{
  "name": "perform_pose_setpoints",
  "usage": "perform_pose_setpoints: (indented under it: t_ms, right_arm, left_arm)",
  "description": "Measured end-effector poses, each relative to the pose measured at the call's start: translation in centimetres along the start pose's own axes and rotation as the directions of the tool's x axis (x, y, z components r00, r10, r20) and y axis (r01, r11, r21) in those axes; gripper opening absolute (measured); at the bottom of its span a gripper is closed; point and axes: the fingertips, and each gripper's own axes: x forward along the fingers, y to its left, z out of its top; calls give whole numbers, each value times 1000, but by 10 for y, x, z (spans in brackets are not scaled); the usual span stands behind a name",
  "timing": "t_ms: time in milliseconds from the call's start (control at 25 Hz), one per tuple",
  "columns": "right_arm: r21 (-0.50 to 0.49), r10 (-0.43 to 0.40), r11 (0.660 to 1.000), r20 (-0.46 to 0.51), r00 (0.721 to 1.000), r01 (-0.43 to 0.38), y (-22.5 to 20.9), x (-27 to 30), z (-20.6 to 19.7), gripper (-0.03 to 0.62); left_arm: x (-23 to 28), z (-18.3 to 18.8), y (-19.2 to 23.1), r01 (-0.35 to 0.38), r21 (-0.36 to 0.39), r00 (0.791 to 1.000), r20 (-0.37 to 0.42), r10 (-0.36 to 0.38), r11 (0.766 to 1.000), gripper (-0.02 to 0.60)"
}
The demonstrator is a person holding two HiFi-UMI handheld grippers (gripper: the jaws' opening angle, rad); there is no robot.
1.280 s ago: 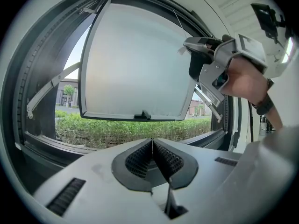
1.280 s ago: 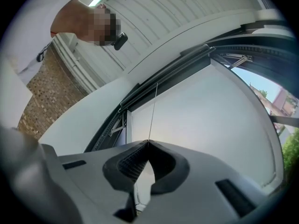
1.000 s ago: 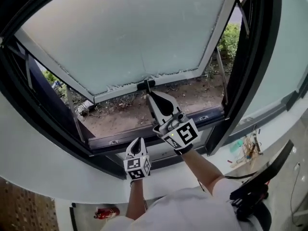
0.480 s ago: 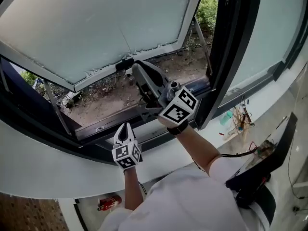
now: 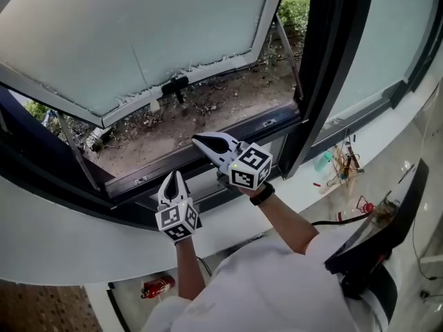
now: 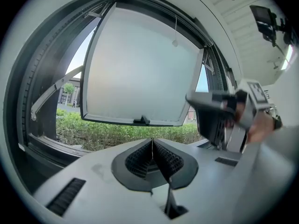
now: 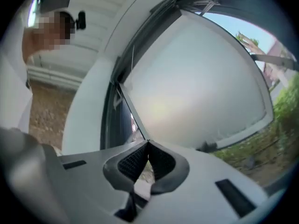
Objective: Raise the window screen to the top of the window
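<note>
While both pairs of jaws sit pressed together with nothing between them, the left gripper [image 5: 173,175] hovers just inside the bottom rail [image 5: 118,185] of the window frame, tips aimed outward across it. Next to it the right gripper [image 5: 196,140], just as closed and just as empty, hangs over that same rail and a touch farther out, with its marker cube turned toward the person. Beyond the rail the frosted sash [image 5: 138,33] tilts outward. Its black handle [image 5: 173,85] is well apart from both grippers, with bare soil [image 5: 208,113] below. High above the rail a thin cord [image 6: 175,31] with a small knob hangs from the top of the frame — the window screen itself I can't pick out in any view.
</note>
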Motion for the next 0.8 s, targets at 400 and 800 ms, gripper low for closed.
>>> perform_pose_setpoints:
  t_ms: [400,800]
  right_arm:
    - [-49,-305,950,-364,880,309,-39,-77,-162,3]
    - [-263,-309,926,-114,944,272,-9,-63,-53,3]
  left_arm:
    - [-11,-10,-4,-11,18,1000,6,10,1000,6]
    - [-18,5,-21,27,36,997,65,-29,999,6]
